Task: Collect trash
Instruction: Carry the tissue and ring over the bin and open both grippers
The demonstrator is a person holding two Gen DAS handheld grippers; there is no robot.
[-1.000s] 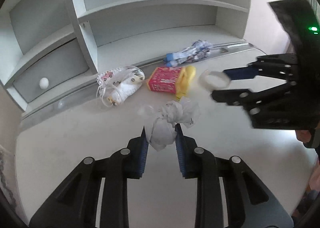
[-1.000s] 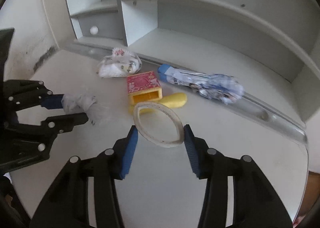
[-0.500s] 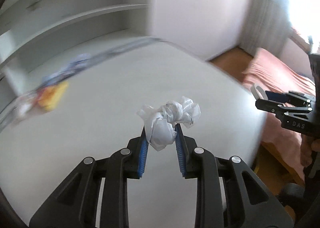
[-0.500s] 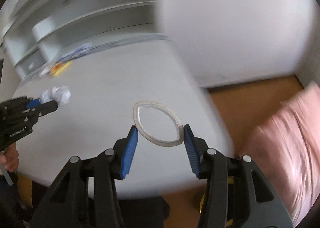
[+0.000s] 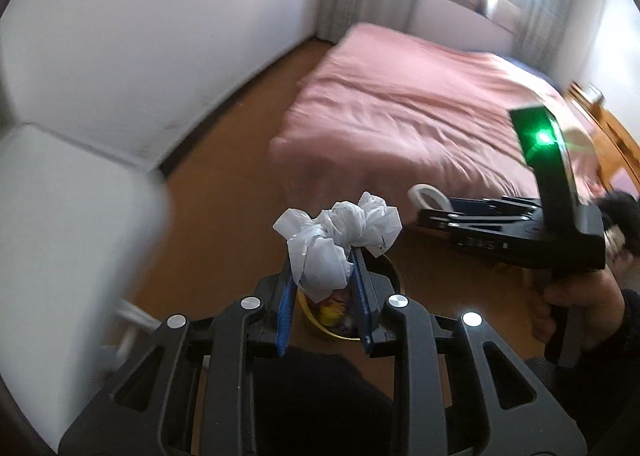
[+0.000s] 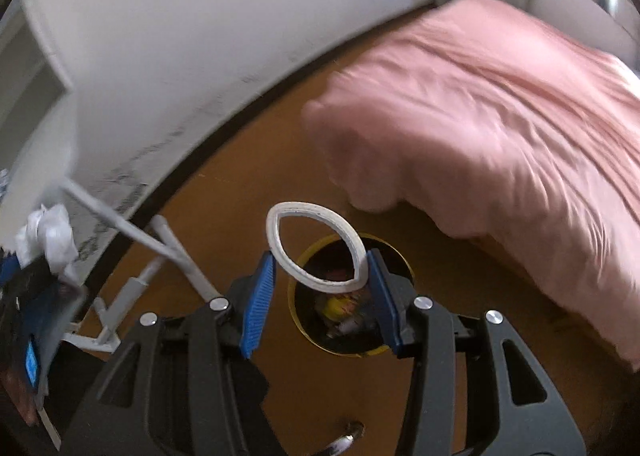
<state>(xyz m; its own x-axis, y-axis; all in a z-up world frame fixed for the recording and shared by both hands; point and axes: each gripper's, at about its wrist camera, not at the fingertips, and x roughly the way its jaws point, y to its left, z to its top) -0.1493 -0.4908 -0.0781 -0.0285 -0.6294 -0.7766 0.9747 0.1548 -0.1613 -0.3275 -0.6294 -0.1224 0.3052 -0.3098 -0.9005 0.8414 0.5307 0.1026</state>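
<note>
Crumpled white plastic bag [image 5: 336,244] sits pinched between the blue pads of the left gripper [image 5: 325,288], its knotted top sticking up above the fingertips. Beneath those jaws, toward 6 o'clock in the left wrist view, part of a round bin with a yellow rim [image 5: 316,326] shows on the brown wooden floor [image 5: 224,191], with colourful scraps inside, though blur makes them hard to name. At 3 o'clock in the same view a hand [image 5: 568,308] carries the right gripper [image 5: 430,211], which points toward 9 o'clock.

From the right wrist camera, the right gripper [image 6: 320,276] clamps a white tape ring [image 6: 316,246], squeezed into an oval between its two blue pads. The ring hangs directly over the bin [image 6: 352,350], whose dark opening fills the gap between the fingers. A pink bedspread [image 6: 500,127] covers the bed from 1 to 4 o'clock, and the bag appears again at 9 o'clock.
</note>
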